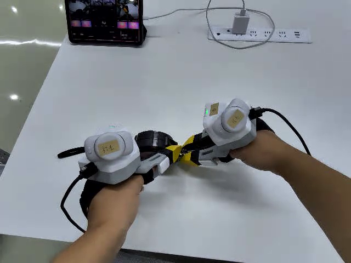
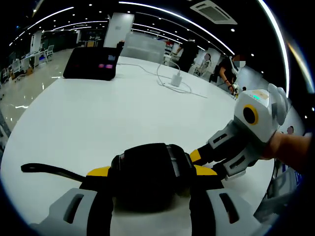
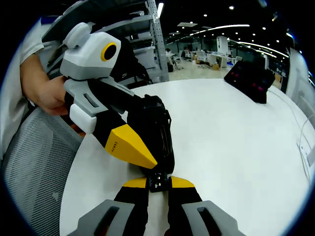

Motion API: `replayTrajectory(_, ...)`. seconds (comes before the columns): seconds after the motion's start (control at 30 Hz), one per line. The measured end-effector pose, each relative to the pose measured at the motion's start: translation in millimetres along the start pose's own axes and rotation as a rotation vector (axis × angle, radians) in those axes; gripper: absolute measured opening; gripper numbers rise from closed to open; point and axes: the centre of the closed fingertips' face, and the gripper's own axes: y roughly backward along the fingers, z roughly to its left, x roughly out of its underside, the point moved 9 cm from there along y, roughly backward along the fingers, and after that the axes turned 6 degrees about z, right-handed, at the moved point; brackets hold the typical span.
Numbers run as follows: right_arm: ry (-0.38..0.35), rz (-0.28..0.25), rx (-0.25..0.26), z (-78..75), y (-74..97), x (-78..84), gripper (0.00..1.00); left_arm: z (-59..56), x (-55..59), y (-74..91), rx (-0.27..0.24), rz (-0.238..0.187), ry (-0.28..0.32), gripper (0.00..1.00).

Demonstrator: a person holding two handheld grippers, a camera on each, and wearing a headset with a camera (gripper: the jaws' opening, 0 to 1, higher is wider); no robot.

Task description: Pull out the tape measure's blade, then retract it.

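Saw the left hand [image 1: 115, 200] low at the left of the head view, knuckles up, wrapped round the handle of the left gripper [image 1: 166, 158], forearm entering from the bottom edge. Found that gripper levelled and pointing right across the white table [image 1: 164, 76], jaws clenched on the black case of the tape measure [image 1: 149, 140]. Confirmed this in the left gripper view, with yellow fingertips [image 2: 99, 171] pressed to both flanks of the case. Could not tell for sure whether the case sat on the tabletop or just above it.

Met the right gripper [image 1: 187, 154] nose to nose with the left at mid-table, angled down and leftward. Saw in the right gripper view its jaws pinched shut on the small black tab [image 3: 157, 181] at the blade's end, right at the mouth of the case, with hardly any blade drawn out. Traced the right hand [image 1: 263, 150] and forearm away toward the lower right corner.

Noted, well apart at the table's far edge, a tablet [image 1: 104, 22] at left and a power strip [image 1: 260, 34] carrying a white charger [image 1: 240, 23] at right.
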Motion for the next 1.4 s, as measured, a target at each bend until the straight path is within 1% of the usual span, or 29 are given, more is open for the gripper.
replayTrajectory(0.4, 0.002, -0.007, 0.008, 0.4, -0.4, 1.0, 0.12, -0.2, 0.1, -0.5, -0.002, -0.002, 0.001, 0.59)
replayTrajectory(0.53, 0.011, -0.002, 0.017, 0.8, 0.8, 0.5, 0.12, 0.0, 0.7, -0.5, -0.001, -0.014, 0.002, 0.6)
replayTrajectory(0.63, 0.019, 0.002, 0.031, 0.0, 3.9, 1.3, 0.15, -0.1, 0.4, -0.5, -0.001, -0.011, 0.001, 0.61)
replayTrajectory(0.7, 0.007, -0.012, 0.028, -1.1, 8.5, 1.6, 0.17, -0.2, -0.1, -0.8, 0.001, -0.004, -0.005, 0.61)
replayTrajectory(0.77, 0.003, -0.015, 0.034, -2.1, 11.9, 1.9, 0.18, -0.6, -0.9, -1.2, 0.001, -0.002, -0.011, 0.61)
replayTrajectory(0.83, 0.002, -0.018, 0.028, -2.1, 13.7, 2.5, 0.18, -1.5, -1.4, -1.8, -0.002, 0.004, -0.03, 0.61)
replayTrajectory(0.93, -0.007, -0.022, 0.025, -1.9, 14.8, 3.7, 0.19, -0.9, -1.8, -1.9, -0.003, 0.006, -0.029, 0.62)
replayTrajectory(1.0, -0.008, -0.025, 0.031, -1.8, 16.5, 3.4, 0.19, -1.0, -2.0, -1.8, -0.005, 0.004, -0.037, 0.62)
replayTrajectory(1.07, -0.022, -0.039, 0.03, -1.4, 17.6, 2.0, 0.19, -1.1, -2.1, -1.6, -0.007, 0.002, -0.041, 0.62)
replayTrajectory(1.13, -0.019, -0.036, 0.034, -1.1, 17.5, 2.3, 0.2, -0.8, -2.2, -1.4, -0.006, 0.001, -0.043, 0.62)
replayTrajectory(1.27, -0.03, -0.036, 0.023, 1.7, 19.5, 4.3, 0.22, 0.5, -4.1, 1.6, 0.007, -0.009, -0.039, 0.62)
replayTrajectory(1.33, -0.027, -0.033, 0.028, 2.3, 20.5, 5.2, 0.22, 1.4, -5.7, 3.0, 0.007, -0.012, -0.059, 0.61)
replayTrajectory(1.4, -0.03, -0.033, 0.027, 2.6, 20.6, 5.6, 0.23, 2.2, -6.7, 3.5, 0.014, -0.015, -0.06, 0.62)
